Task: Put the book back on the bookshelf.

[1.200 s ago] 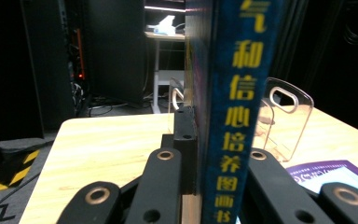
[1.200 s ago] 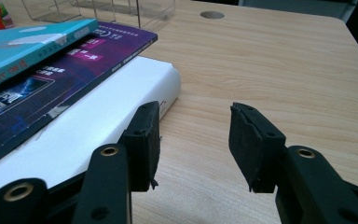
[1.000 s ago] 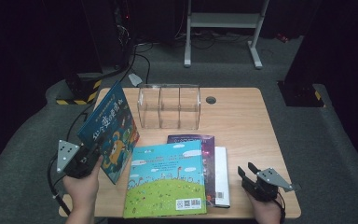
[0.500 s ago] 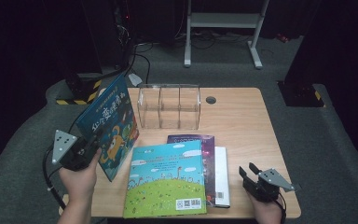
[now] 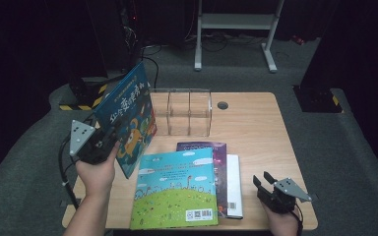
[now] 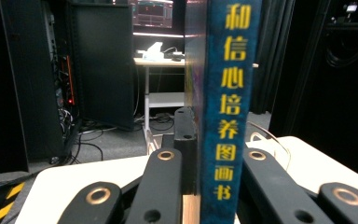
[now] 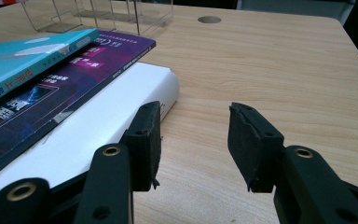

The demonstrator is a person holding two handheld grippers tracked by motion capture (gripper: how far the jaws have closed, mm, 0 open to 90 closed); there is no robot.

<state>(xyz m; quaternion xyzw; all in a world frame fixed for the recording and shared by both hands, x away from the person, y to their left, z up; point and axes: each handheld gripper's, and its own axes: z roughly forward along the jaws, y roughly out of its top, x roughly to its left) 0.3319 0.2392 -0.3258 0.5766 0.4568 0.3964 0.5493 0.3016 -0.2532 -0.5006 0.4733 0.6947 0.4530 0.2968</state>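
Two tongs are at work over the bench. At its left edge the left tongs are clamped on the spine of a blue picture book, which stands raised and tilted above the bench's left side, its cover facing right; in the left gripper view the spine sits upright between the two black jaws. Just right of the book, near the far edge, stands a clear acrylic divider rack. In front of it, by the near edge, lies a stack: a green-and-blue book on top, a purple book beneath, a white book at the bottom. Near the near right corner the right tongs rest low with jaws apart, holding nothing, beside the white book.
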